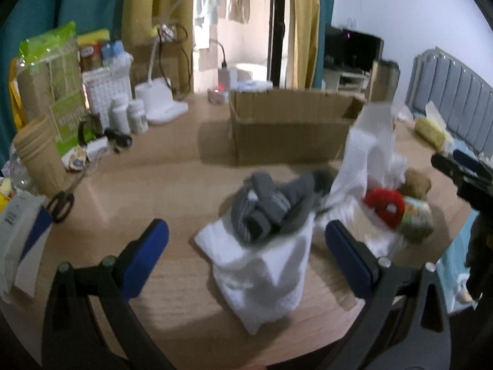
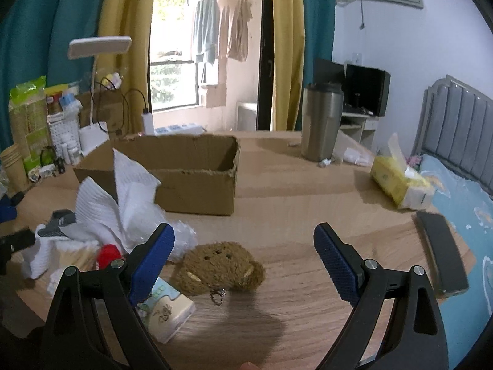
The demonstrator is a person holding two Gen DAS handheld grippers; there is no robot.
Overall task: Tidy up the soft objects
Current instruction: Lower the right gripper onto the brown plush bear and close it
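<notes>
Two hand-held grippers hang above a wooden table (image 2: 308, 191) strewn with soft things, neither holding anything. The left gripper (image 1: 246, 243), jaws spread wide, faces a folded white towel (image 1: 265, 277) with a bundle of grey socks (image 1: 271, 206) lying on its far end; the left view is blurred, so exactly how the socks rest on the towel is hard to say. The right gripper (image 2: 243, 259), also spread wide and empty, points at a brown plush bear (image 2: 222, 265) lying flat on the table with a small ball chain at its near edge. Beside the bear sit a red plush piece (image 2: 107, 254), a small tissue pack (image 2: 166, 308) and a heap of crumpled white cloth (image 2: 117, 191). An open cardboard box (image 2: 191, 182) stands farther back, apparently empty, the likely place for the soft items. The work looks to be at its start: a first pick is being lined up. The next move calls for lowering one gripper over its target, closing on enough soft material to hold, then carrying it to the box.
</notes>
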